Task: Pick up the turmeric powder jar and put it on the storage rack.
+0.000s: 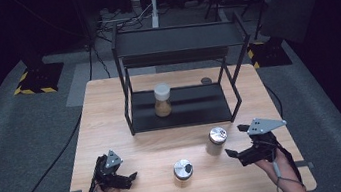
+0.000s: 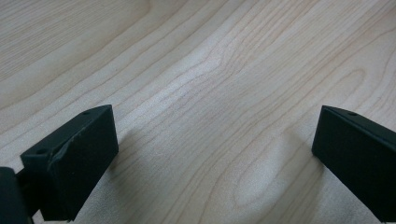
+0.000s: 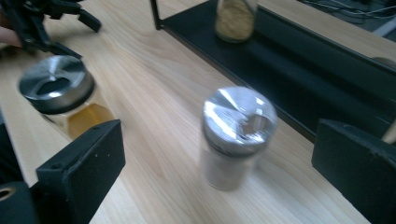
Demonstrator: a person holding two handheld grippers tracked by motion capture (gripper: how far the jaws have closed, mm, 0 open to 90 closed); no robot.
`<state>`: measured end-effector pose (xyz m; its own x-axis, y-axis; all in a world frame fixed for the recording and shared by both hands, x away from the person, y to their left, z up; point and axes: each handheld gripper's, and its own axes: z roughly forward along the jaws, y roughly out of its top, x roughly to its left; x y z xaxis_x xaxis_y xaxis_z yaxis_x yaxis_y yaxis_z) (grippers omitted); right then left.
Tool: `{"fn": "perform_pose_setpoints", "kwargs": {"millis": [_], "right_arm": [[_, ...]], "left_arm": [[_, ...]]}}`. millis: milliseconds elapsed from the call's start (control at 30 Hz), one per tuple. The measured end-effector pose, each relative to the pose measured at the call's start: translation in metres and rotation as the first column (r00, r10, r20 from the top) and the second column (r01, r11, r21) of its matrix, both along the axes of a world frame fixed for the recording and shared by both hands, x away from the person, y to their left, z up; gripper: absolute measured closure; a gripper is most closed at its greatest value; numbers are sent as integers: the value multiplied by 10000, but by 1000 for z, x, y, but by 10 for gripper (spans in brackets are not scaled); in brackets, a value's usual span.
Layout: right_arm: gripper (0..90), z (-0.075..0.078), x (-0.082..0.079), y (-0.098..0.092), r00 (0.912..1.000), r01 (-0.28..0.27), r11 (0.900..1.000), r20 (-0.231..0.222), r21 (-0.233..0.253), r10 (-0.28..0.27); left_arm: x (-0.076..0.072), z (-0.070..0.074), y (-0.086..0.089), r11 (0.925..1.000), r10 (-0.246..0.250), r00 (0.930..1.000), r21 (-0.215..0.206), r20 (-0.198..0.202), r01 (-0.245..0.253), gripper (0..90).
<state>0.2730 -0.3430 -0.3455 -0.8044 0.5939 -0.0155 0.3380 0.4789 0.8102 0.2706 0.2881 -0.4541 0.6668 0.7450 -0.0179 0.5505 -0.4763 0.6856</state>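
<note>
The right claw [image 1: 236, 142] is spread wide and holds nothing; it hovers just to the right of the tall jar [image 1: 217, 140], jaws pointed toward it. In the right gripper view that tall jar [image 3: 236, 135] stands upright between the two black jaws but farther off, not touched by either, its shiny metal lid blurred and its contents pale. To the left of the tall jar and nearer the person sits the short jar [image 1: 183, 170], also metal-lidded, with amber contents showing in the right gripper view [image 3: 60, 95]. Both stand on the wooden worktop [image 1: 113, 134].

Behind the tall jar rises a black two-tier rack [image 1: 177, 49]; on its lower shelf, well apart from the tall jar, stands a white-capped jar [image 1: 162, 99] of tan powder.

The left claw [image 1: 130, 177] lies far to the left of the tall jar, beyond the short jar, resting low at the worktop's near edge. Its jaws stand wide apart and empty, with bare wood grain [image 2: 210, 116] between them.
</note>
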Motion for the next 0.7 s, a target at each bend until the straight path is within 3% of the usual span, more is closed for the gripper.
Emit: {"fn": "perform_pose_setpoints", "kwargs": {"millis": [700], "right_arm": [[23,1,14,76,9922,-1148,9934,-472,74,1151]], "left_arm": [[0,0,1,10000,-20,10000,-20,6,20,0]]}}
